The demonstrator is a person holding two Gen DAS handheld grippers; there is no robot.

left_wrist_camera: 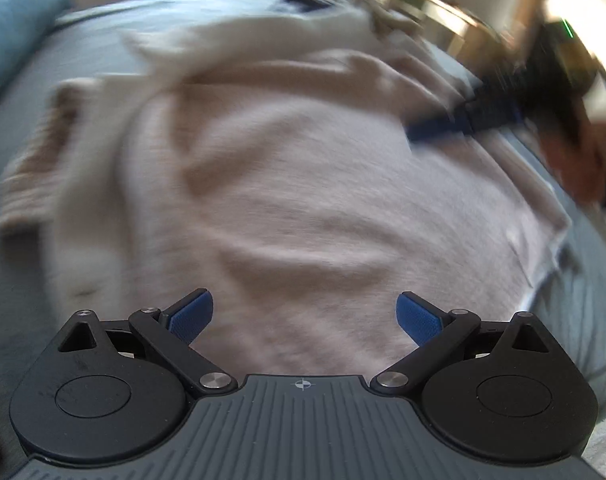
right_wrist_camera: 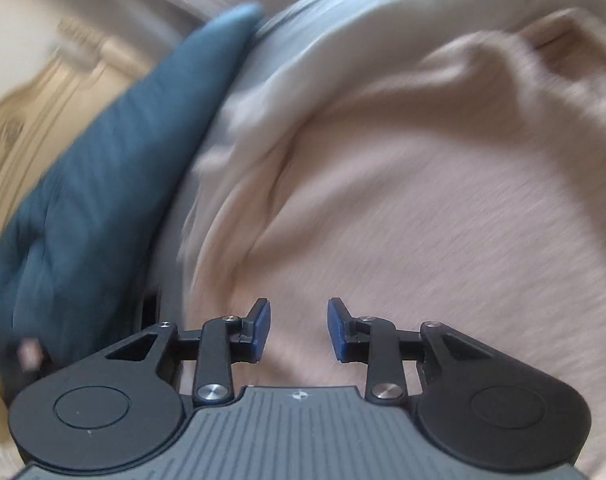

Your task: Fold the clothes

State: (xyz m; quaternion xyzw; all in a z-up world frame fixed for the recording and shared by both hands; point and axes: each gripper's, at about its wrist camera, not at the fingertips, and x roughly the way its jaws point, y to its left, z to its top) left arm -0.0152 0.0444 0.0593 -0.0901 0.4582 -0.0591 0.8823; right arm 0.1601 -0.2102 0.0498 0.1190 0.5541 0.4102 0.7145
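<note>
Blur smears both wrist views, so fine detail is uncertain. Left gripper (left_wrist_camera: 305, 316) tilts steeply downward over a pale pink sweater (left_wrist_camera: 303, 184), its two blue-padded fingers (left_wrist_camera: 191, 316) spread wide apart with nothing between them; only knit fabric shows beyond the gap, and the pads do not touch it. Ahead of this gripper and to its right, the right gripper (left_wrist_camera: 427, 132) reaches in from the right edge of the left wrist view, its blue tips over the sweater's right side, with a person's hand (left_wrist_camera: 575, 160) behind it on the handle.

From its own camera, the right gripper (right_wrist_camera: 299, 330) also angles down at the cloth. Its fingers (right_wrist_camera: 261, 330) stand parallel with a moderate gap, holding nothing; pink knit lies beneath them.

The sweater lies spread on a grey-blue bedsheet (left_wrist_camera: 575, 312), directly in front of and under both grippers. Seen from the left gripper, its body seems to run lengthwise away from the fingers, with the hem edge nearest at the right and a ribbed cuff (left_wrist_camera: 31, 168) of one sleeve out to the left. A white garment (left_wrist_camera: 263, 36) lies past the sweater's far end. A teal pillow (right_wrist_camera: 103, 160) sits left of the right gripper, along the sheet's edge.
</note>
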